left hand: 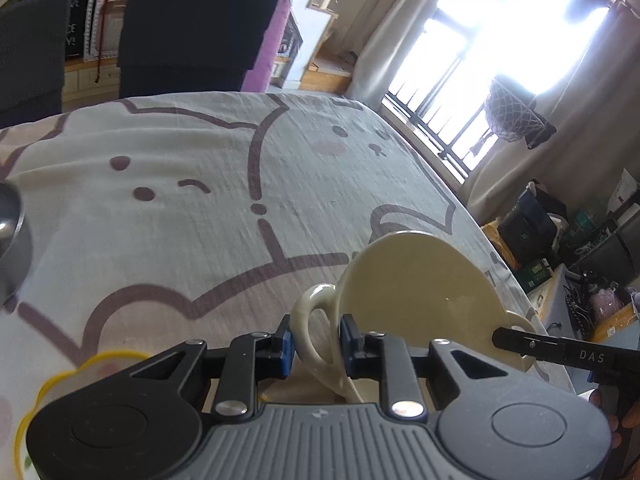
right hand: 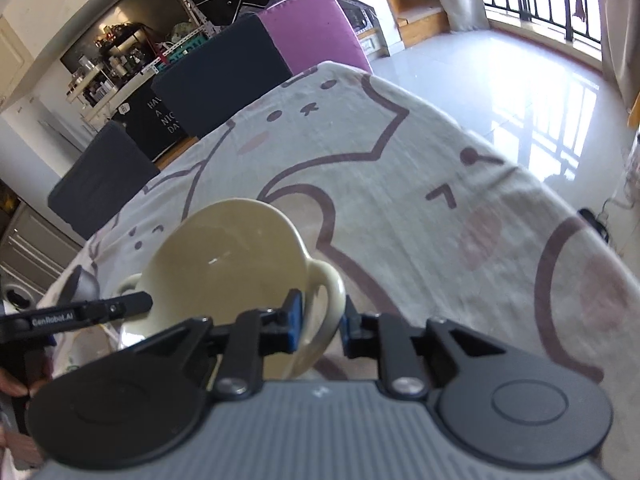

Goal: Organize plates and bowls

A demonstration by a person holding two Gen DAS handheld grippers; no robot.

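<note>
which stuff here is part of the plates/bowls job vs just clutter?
Job:
- cream two-handled bowl, one loop handle in each gripper
- left gripper, shut on a handle
- right gripper, shut on the other handle
- metal bowl, at the left edge of the table
- yellow-rimmed plate, near left

Lying about:
- cartoon tablecloth
- dark chairs
- purple chair

left hand-held gripper (left hand: pixel 314 346): clamped, tilted down | right hand-held gripper (right hand: pixel 322 322): clamped, tilted down
</note>
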